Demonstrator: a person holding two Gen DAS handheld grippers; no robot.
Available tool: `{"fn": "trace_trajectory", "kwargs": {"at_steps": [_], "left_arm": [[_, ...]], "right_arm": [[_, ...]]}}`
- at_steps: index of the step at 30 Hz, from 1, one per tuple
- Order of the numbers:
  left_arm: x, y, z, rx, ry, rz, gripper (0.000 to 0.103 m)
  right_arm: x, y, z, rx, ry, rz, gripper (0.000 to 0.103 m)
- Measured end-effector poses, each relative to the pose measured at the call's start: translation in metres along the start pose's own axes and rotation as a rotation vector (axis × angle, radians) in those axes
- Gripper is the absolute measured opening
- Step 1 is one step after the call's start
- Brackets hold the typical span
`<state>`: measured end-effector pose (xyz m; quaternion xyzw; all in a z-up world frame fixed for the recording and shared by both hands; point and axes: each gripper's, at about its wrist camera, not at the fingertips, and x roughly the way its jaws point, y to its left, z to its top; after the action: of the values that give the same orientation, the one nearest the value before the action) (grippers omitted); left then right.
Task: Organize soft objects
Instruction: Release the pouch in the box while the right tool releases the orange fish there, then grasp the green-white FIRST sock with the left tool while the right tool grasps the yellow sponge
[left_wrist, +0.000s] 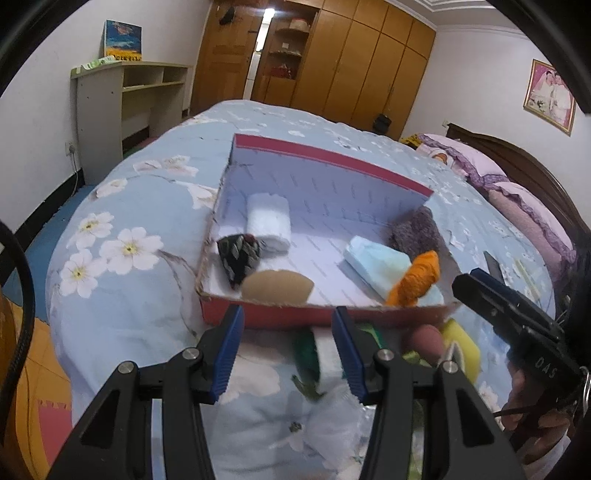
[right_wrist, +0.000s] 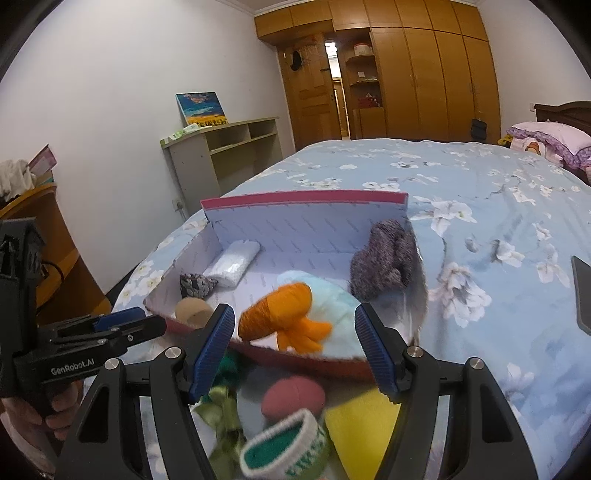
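Note:
A red box (left_wrist: 280, 314) (right_wrist: 295, 197) with a white inside stands on the bed. In it lie a white rolled towel (left_wrist: 267, 221), a dark patterned cloth (left_wrist: 238, 254), a tan pad (left_wrist: 277, 286), a light blue cloth (left_wrist: 380, 266), a purple knit (right_wrist: 384, 258) and an orange plush (right_wrist: 280, 314) (left_wrist: 417, 280). My right gripper (right_wrist: 295, 345) (left_wrist: 476, 284) is open just before the plush, its pads clear of it. My left gripper (left_wrist: 288, 350) (right_wrist: 155, 325) stands open in front of the box. On the bed in front lie a green-white wristband (right_wrist: 284, 446) (left_wrist: 317, 350), a pink pad (right_wrist: 293, 397) and a yellow sponge (right_wrist: 358, 432).
A green ribbon (right_wrist: 221, 406) lies beside the wristband. A black flat object (right_wrist: 581, 295) rests on the floral bedspread (right_wrist: 461, 177) to the right. Pillows (left_wrist: 517, 199) and a headboard are at the far right; a shelf desk (left_wrist: 122, 107) stands by the wall.

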<state>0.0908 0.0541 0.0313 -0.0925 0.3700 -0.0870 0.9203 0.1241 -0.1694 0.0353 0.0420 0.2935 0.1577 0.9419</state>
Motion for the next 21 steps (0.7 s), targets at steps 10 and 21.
{"fn": "trace_trajectory", "kwargs": {"at_steps": [10,21], "left_arm": [[0.013,-0.017,-0.011,0.02,0.067,-0.038,0.063],[0.027,-0.029,-0.017,0.019,0.11,-0.056,0.064]], "right_arm": [[-0.028,0.0,-0.025,-0.058,0.006,-0.037,0.069],[-0.037,-0.01,-0.056,-0.083,0.041,-0.096,0.069]]}}
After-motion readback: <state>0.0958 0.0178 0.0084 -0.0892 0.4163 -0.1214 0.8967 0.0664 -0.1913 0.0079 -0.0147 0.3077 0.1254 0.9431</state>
